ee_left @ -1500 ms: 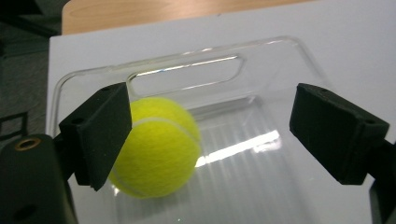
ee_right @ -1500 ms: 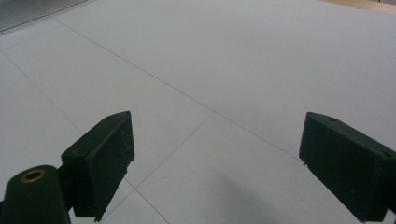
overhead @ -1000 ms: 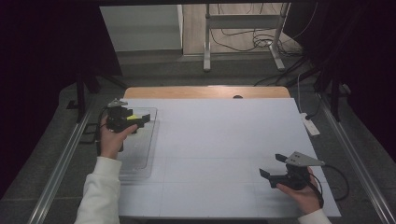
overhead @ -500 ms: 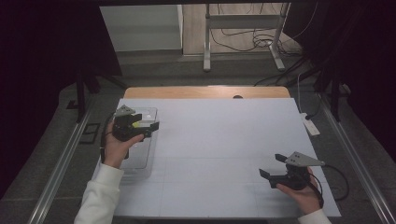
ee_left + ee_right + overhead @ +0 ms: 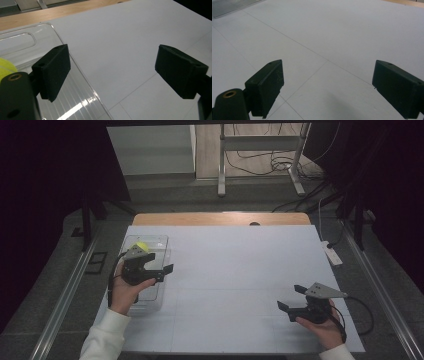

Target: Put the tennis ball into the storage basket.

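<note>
Ball [image 5: 142, 246], yellow, sits at the far end of the clear tray [image 5: 159, 240] on the worktop's [image 5: 240, 270] left, just behind the released left tongs [image 5: 165, 273]; right tongs [image 5: 289, 299], also released, hover well apart.

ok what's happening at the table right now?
A person holds a gripper in each hand over a white table. The left gripper hangs open above a clear plastic bin at the table's left edge; a yellow ball sits in the bin, just behind the gripper. Nothing is between its jaws. The right gripper is open too, low over bare tabletop near the front right, holding nothing.
</note>
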